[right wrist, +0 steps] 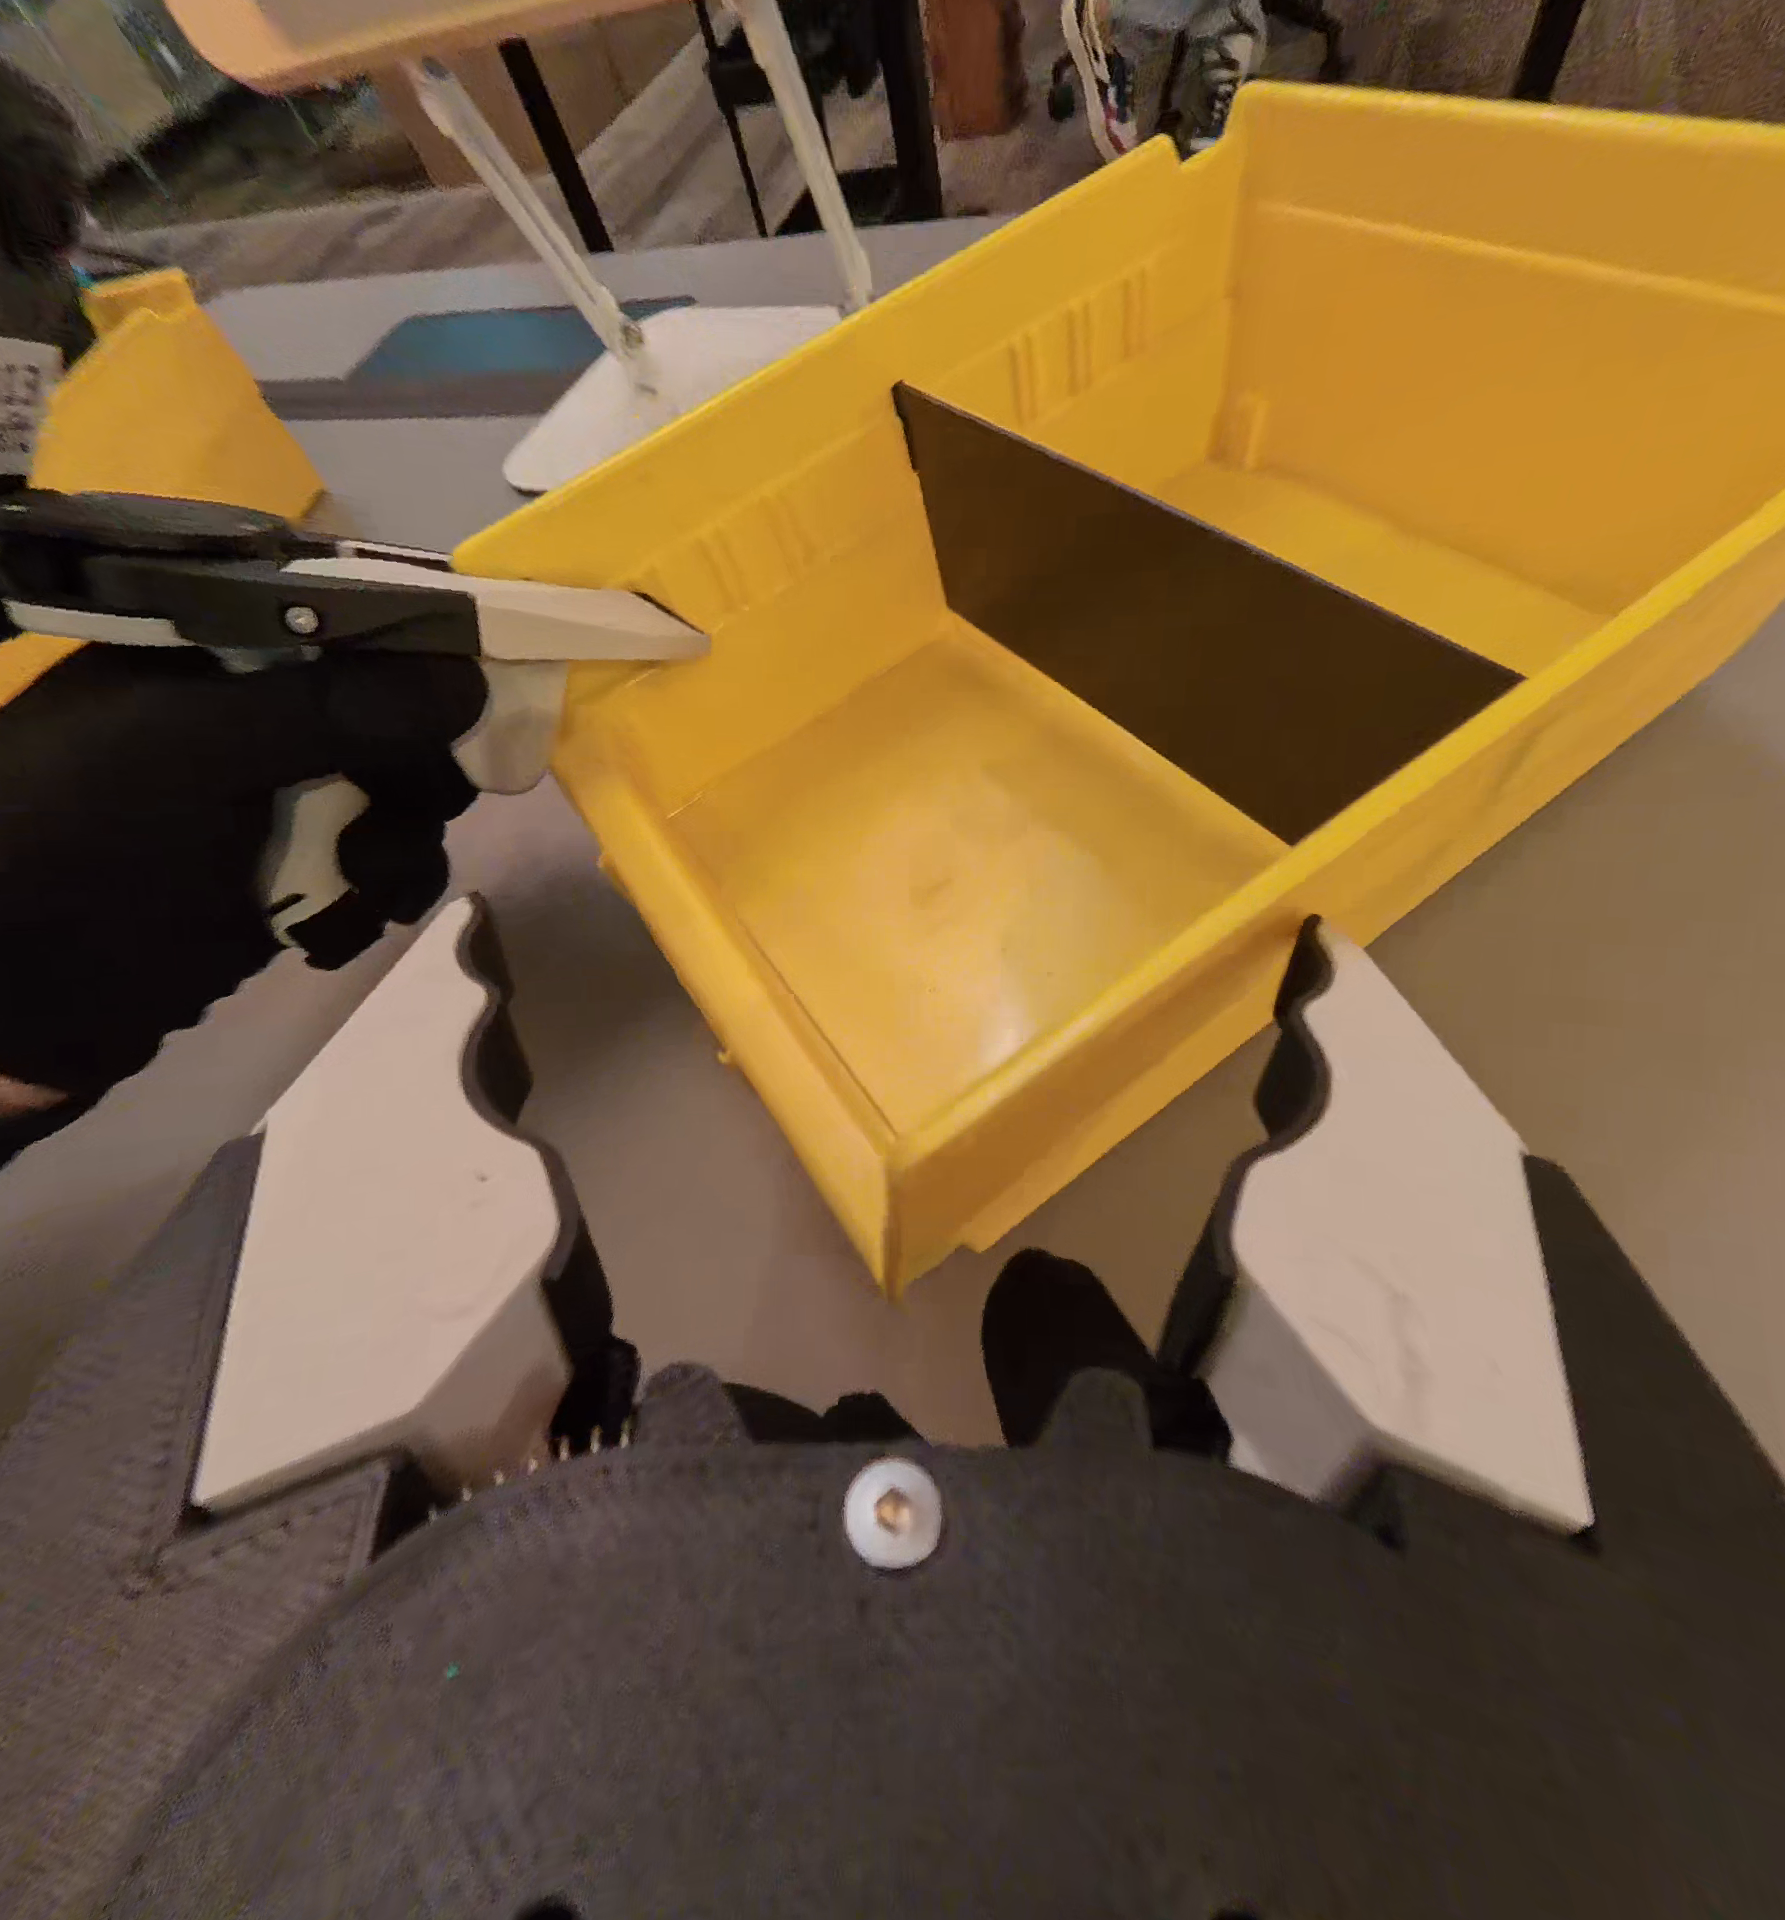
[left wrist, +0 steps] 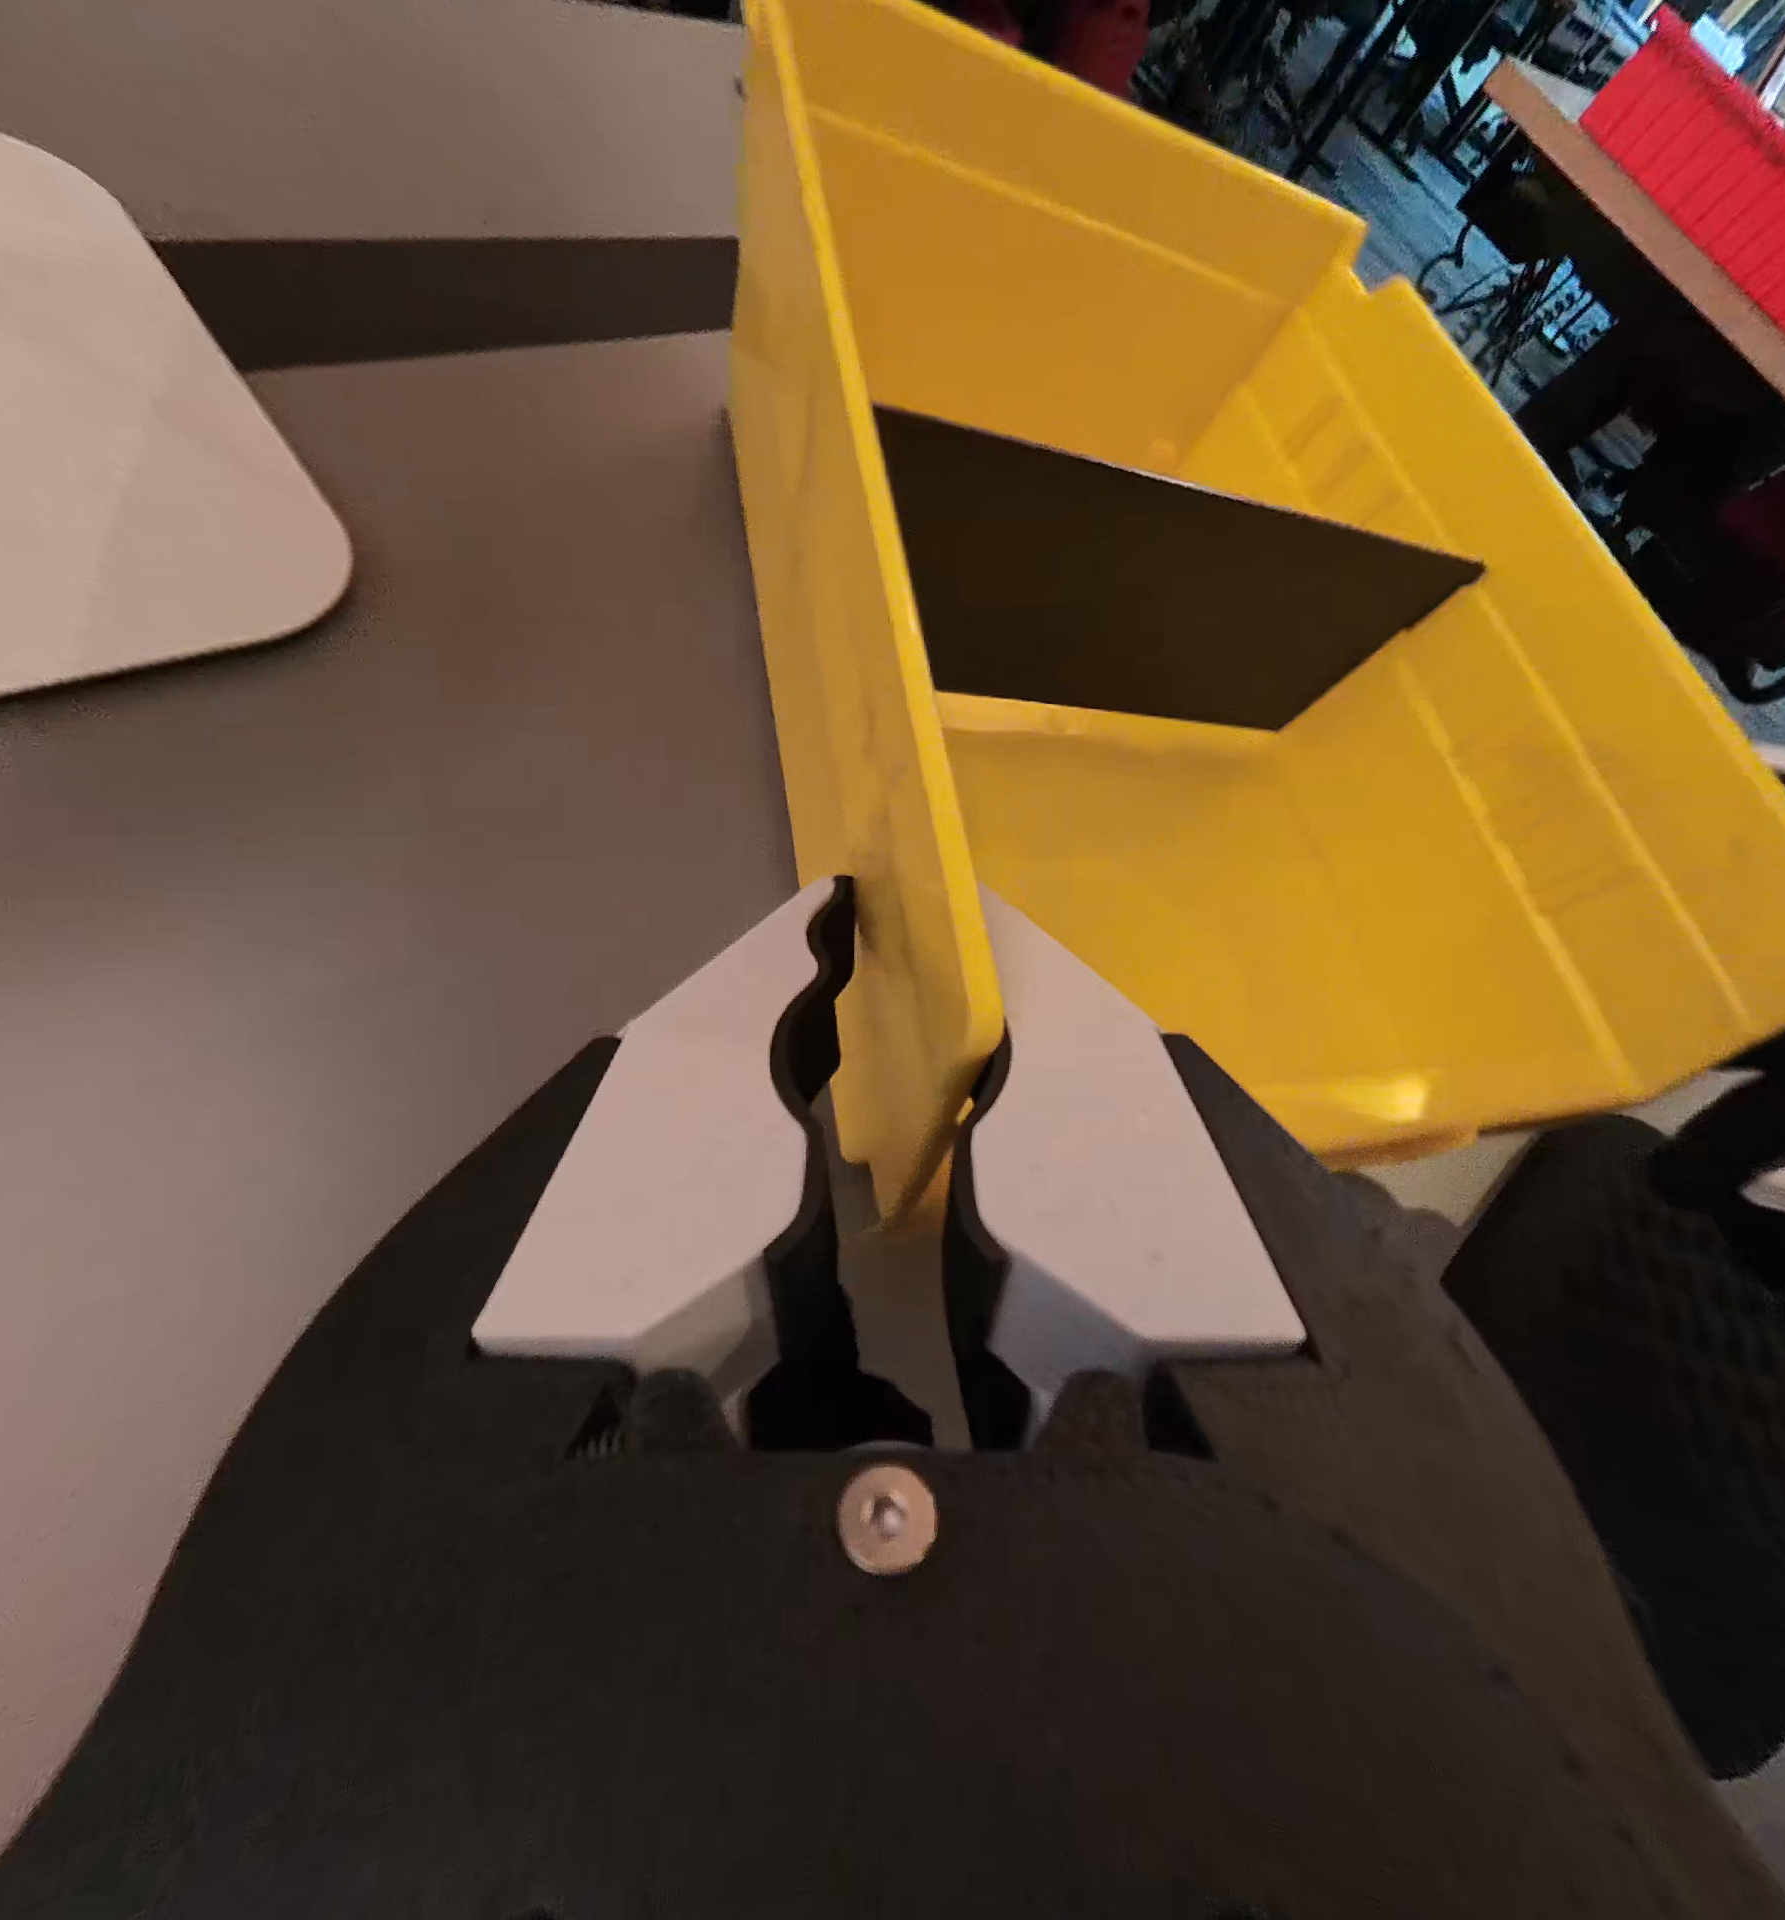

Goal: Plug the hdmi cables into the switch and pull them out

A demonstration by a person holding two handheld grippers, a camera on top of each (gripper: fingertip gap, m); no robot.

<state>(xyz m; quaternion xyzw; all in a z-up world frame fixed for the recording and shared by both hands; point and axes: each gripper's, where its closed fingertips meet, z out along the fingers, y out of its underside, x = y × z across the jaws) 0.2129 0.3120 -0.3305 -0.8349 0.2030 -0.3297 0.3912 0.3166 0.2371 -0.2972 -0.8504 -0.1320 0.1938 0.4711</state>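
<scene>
On the grey table, going left to right, I see a white lamp base at the far left, then my left gripper pinched tight on the side wall of a yellow plastic bin, one finger outside the wall and one inside. A black divider splits the bin into two compartments, and both look bare. Seen from the right, a black-gloved hand holds that left gripper at the bin's near corner, with a second yellow bin behind it. My right gripper hangs wide open before the bin's front lip, gripping nothing. I see no HDMI cables or switch in either view. The bin is smooth moulded plastic with ribbed walls.
</scene>
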